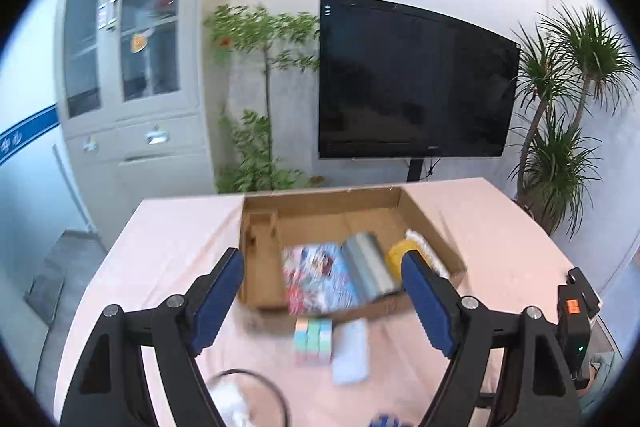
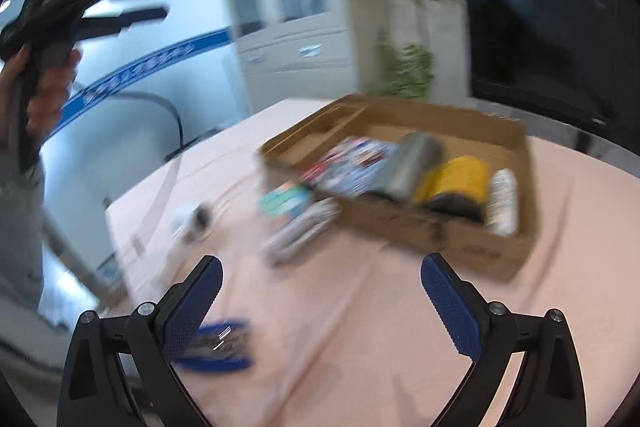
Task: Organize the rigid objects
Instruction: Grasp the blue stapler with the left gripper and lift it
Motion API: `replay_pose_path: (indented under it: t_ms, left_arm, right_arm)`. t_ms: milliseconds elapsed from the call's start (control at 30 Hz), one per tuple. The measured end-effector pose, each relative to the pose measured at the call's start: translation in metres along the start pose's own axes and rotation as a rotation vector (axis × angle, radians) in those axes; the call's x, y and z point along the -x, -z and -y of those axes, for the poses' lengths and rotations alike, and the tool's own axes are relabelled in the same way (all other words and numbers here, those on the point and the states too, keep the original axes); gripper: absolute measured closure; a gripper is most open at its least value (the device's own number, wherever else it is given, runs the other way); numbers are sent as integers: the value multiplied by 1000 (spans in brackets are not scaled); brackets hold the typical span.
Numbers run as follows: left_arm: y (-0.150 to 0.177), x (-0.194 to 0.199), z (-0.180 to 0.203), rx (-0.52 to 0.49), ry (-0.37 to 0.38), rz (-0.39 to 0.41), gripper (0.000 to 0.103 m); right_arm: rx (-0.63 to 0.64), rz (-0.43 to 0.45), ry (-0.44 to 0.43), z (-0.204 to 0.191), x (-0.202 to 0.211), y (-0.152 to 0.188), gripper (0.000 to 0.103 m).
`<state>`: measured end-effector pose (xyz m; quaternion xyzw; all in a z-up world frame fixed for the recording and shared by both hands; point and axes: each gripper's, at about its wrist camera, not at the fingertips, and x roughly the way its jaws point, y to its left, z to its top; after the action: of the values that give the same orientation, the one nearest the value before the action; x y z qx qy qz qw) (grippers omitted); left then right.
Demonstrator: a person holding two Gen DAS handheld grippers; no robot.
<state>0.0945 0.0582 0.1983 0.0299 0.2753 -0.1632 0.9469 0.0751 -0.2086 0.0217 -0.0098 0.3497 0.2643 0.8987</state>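
While your bench (image 1: 168, 251), draped in smooth pale pink cloth, carries everything, the shallow brown corrugated cardboard tray (image 1: 260, 291) sits near its far middle as the collecting place. Inside it lie 4 things side by side, apparently packed in a row to save room: a flat glossy printed packet (image 1: 316, 279), a grey cylindrical roll (image 1: 370, 269), a yellow ribbed spool (image 2: 460, 177) and a white textured tube (image 2: 503, 201). Just outside the near wall wait a pastel striped block (image 1: 314, 341) and a flat white rectangular slab (image 1: 352, 351), touching or nearly so; blur hides which. Nearer you rests a blue stapler-like tool (image 2: 216, 347). Your left tongs (image 1: 324, 299) and right tongs (image 2: 320, 307) both gape wide, holding nothing, above the bench.
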Motion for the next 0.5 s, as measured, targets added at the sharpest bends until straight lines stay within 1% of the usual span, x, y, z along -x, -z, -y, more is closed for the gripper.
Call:
replay_pose_path:
  t_ms: [33,100,133,200,233,300,333,367,400,433,467,500]
  left_arm:
    - [14,1,-4,2,8,-31,22]
    - [57,-8,-7,10,57,-149,22]
    - [75,-13,-7,23,80,-192,22]
    - [122,-34,-11,106,189,-338,22]
    - [152,-49,-11,163,263,-420,23]
    - [192,-71,-5,221,344,-520,24]
    - [203,-78,-1,234,366,-552,24]
    - [220,-90,4,274,407,-601,24]
    - [229,-97,8,294,424,-628,24]
    - [237,-103,12,306,441,-656,26]
    - [242,-109,16,300,415,-673,29]
    - [245,-113,17,316,405,-692,30]
  right_arm:
    - [-5,-36,-41,-11,-5,10,3]
    - [-1,-127,-145,-37,-20,31,3]
    - [11,-156,-174,-47,-25,40,3]
    - [29,-214,-208,-64,-33,59,4]
    - [20,-231,-227,-70,-36,66,4]
    - [-31,-249,-294,-75,-41,72,6]
    - [-70,-261,-336,-76,-45,74,6]
    - [-111,-276,-373,-77,-49,78,7]
    - [-135,-293,-394,-79,-51,83,8]
    - [-141,-304,-396,-78,-53,83,9]
    - [-142,-316,-390,-81,-55,87,10]
    - [-145,-330,-384,-83,-58,91,10]
